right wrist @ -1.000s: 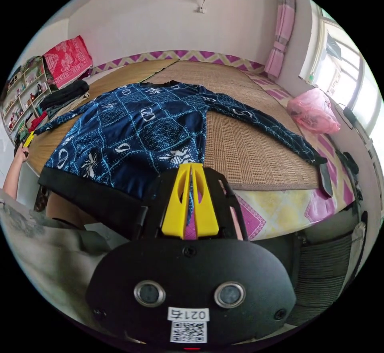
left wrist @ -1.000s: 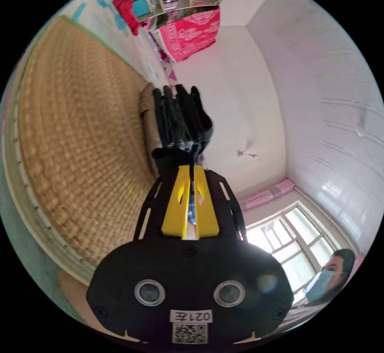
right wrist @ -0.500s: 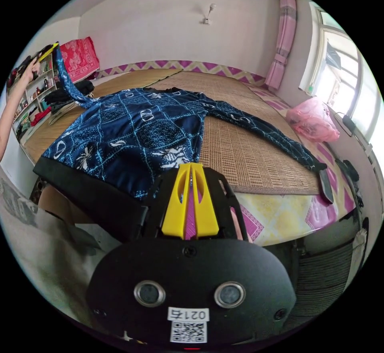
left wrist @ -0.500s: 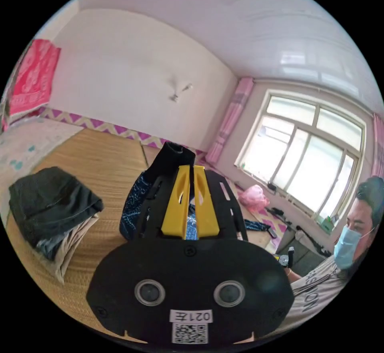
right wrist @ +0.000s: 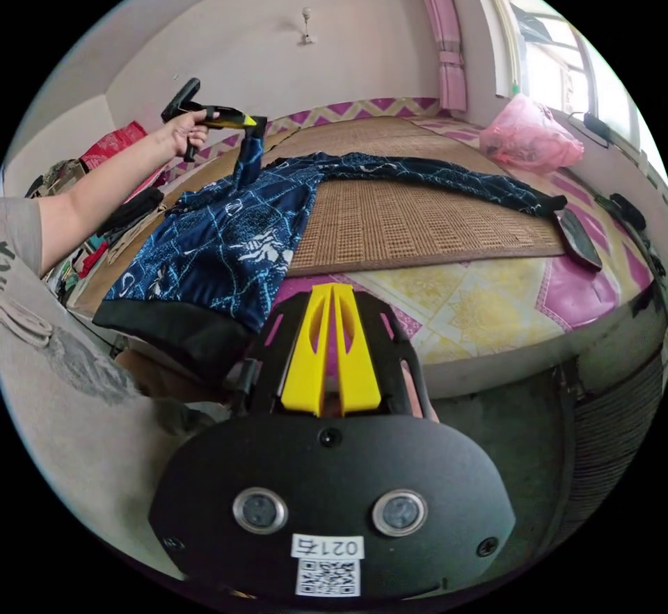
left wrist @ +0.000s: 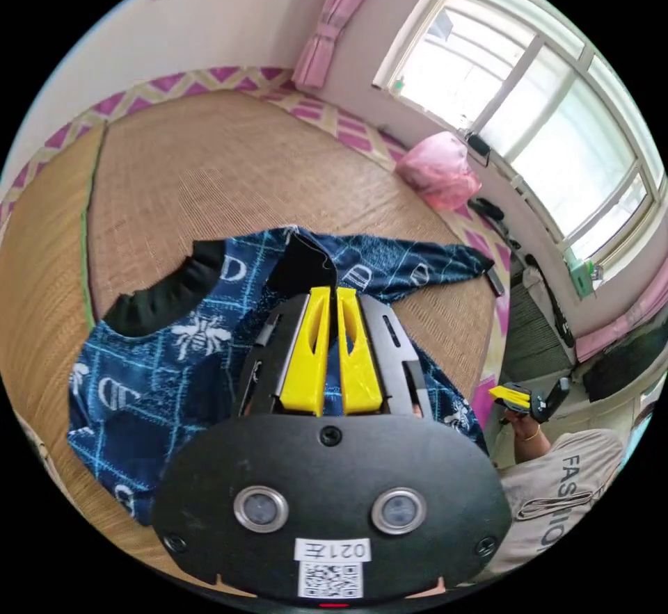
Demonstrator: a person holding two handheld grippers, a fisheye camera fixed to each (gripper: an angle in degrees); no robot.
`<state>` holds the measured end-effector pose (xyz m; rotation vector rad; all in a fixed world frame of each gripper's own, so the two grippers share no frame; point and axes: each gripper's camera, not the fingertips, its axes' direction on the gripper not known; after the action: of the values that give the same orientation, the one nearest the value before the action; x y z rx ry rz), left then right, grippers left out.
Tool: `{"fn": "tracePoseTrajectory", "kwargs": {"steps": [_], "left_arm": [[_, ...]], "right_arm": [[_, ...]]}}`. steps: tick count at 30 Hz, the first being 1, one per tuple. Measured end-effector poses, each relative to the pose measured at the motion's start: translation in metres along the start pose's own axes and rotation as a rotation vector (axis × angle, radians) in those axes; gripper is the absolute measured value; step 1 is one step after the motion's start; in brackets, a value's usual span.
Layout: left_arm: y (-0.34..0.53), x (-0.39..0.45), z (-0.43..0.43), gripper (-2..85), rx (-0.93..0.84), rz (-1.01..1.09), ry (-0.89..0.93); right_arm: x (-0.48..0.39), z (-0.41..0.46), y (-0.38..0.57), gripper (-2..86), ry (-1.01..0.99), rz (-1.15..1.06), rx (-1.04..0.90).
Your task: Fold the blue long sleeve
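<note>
Holding one sleeve cuff up over the shirt body

Left gripper (left wrist: pixel 331 294) is clamped on the black cuff (left wrist: pixel 303 268) of one sleeve; blue fabric sits between the yellow jaws. In the right gripper view the same tool (right wrist: pixel 245 120) hangs above the garment, sleeve draping down from it to the torso.

Blue long sleeve (right wrist: pixel 223 238) lies flat on the woven mat (right wrist: pixel 410 217), black hem at the near edge, other sleeve (right wrist: pixel 445 176) stretched out toward the pink bag (right wrist: pixel 529 134).

Right gripper (right wrist: pixel 332 291) is off the shirt, jaws together, nothing between them.
</note>
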<state>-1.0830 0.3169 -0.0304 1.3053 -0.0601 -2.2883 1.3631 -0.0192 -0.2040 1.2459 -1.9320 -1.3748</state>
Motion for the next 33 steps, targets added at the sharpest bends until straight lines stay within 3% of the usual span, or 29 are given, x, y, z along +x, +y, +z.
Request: {"fn": "tracePoseTrajectory", "kwargs": {"steps": [6, 10, 12, 16, 21, 24, 29, 33], "left_arm": [[-0.005, 0.011, 0.067, 0.0, 0.003, 0.072, 0.007], [-0.008, 0.008, 0.113, 7.3, -0.185, 0.109, 0.029], [-0.001, -0.003, 0.099, 9.0, -0.109, 0.080, 0.095], [0.021, -0.037, 0.052, 8.9, 0.026, 0.068, 0.393], [0.068, -0.056, -0.013, 7.5, 0.101, 0.095, 0.415], [0.107, -0.065, -0.051, 6.6, 0.120, 0.106, 0.389], [0.178, -0.089, -0.112, 6.3, 0.158, 0.088, 0.352], [0.221, -0.109, -0.148, 5.8, 0.196, 0.060, 0.309]], "right_arm": [[0.086, -0.023, 0.017, -1.0, -0.017, 0.016, -0.052], [0.140, -0.043, 0.016, -1.0, -0.011, 0.025, -0.047], [0.161, -0.051, 0.014, -0.9, 0.000, 0.018, -0.041], [0.222, -0.078, -0.002, -0.5, 0.003, 0.012, -0.002], [0.352, -0.104, -0.060, 5.4, -0.001, 0.123, 0.094], [0.464, -0.098, -0.096, 8.4, 0.077, 0.306, 0.101], [0.671, -0.072, -0.071, 13.0, -0.139, 0.829, 0.162], [0.720, -0.094, -0.037, 14.2, -0.112, 1.016, 0.304]]}}
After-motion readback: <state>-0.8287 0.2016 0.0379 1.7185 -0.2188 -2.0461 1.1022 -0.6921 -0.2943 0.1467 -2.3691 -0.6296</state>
